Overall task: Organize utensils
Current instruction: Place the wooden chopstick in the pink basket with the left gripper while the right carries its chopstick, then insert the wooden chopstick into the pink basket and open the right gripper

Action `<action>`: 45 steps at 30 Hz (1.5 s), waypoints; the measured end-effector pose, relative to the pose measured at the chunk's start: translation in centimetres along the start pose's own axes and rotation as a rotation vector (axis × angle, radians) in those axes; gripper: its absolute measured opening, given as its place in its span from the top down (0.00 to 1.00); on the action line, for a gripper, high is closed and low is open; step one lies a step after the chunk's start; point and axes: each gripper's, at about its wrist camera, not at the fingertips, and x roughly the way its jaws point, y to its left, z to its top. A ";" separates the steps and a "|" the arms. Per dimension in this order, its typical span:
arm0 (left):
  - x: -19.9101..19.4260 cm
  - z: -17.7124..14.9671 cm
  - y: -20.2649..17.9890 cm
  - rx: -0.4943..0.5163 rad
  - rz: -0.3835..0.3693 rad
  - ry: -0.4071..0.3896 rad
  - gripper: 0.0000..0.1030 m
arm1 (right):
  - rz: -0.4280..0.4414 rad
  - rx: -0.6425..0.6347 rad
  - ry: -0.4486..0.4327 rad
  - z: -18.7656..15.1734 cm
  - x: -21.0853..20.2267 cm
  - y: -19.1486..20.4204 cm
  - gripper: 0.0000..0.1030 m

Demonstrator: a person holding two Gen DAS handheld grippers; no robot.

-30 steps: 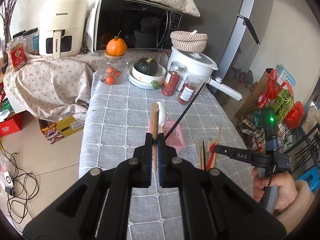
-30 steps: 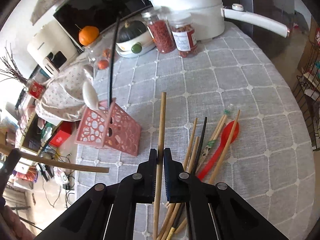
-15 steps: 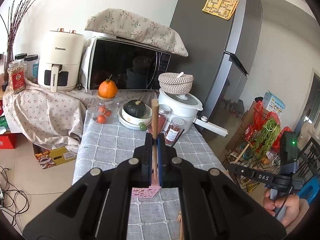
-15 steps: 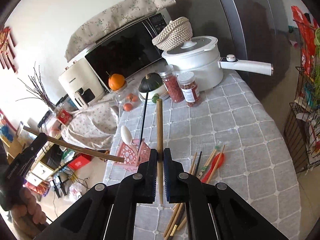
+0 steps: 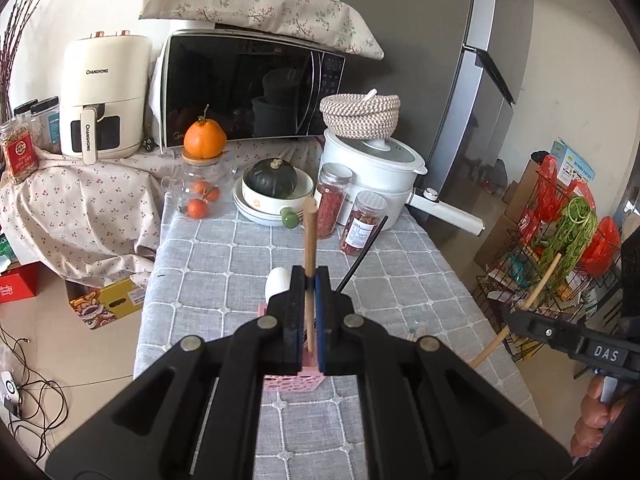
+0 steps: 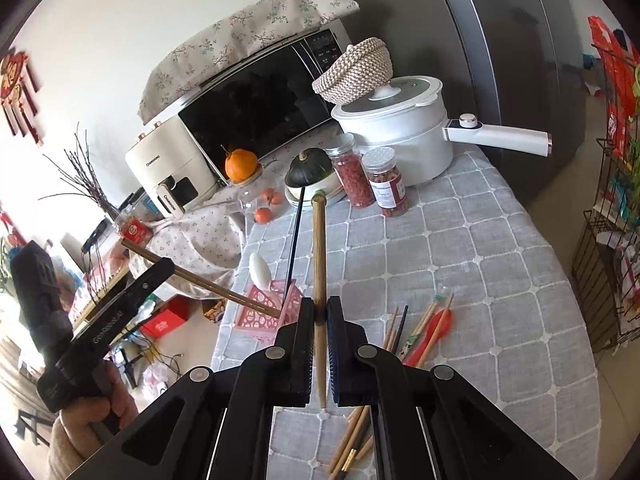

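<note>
The left claw (image 5: 308, 280) is clamping a round wooden chopstick (image 5: 309, 236), its lower tip dipping at the pink perforated basket (image 6: 264, 312). The right claw (image 6: 320, 312) is pinching another wooden chopstick (image 6: 319, 256) upright above the grey checked bench (image 6: 460, 264), near the loose chopsticks and red spoon (image 6: 434, 330) lying there.

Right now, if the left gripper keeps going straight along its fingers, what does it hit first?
Probably the pink basket. The left gripper, shut on a wooden chopstick, sits just over it; in the right wrist view the chopstick's lower tip is at the basket's rim. Depth is unclear.
</note>
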 end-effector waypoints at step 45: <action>-2.4 -3.2 8.8 -0.119 0.102 0.187 0.20 | 0.047 -0.036 -0.278 2.0 5.4 7.1 0.94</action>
